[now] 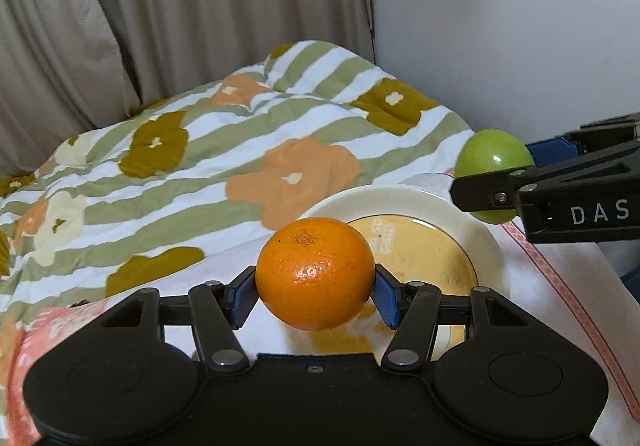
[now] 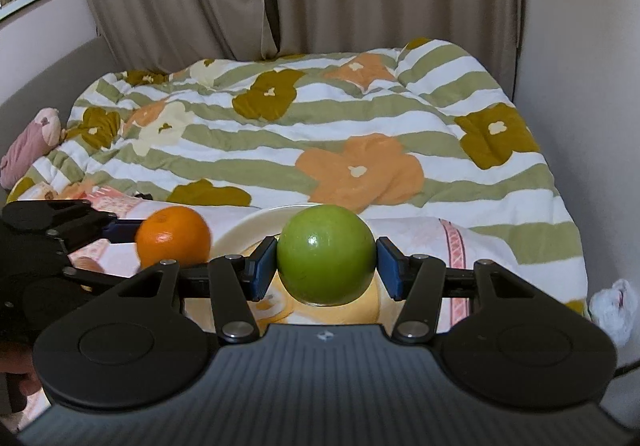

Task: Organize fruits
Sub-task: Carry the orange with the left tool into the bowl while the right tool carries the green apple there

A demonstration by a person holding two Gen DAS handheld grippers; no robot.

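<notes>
On the left, our left gripper (image 1: pixel 315 288) has its fingers (image 1: pixel 244 296) clenched on the orange (image 1: pixel 315 273), held in the air over the near edge of the plate (image 1: pixel 486 246), which sits on a white cloth on the bed (image 1: pixel 240 150). To the right, our right gripper (image 2: pixel 326 266) grips the green apple (image 2: pixel 326 254) above the same plate. We judge both fruits are mid-carry; next we lower each onto the plate's yellow centre, side by side, and only then let go.
</notes>
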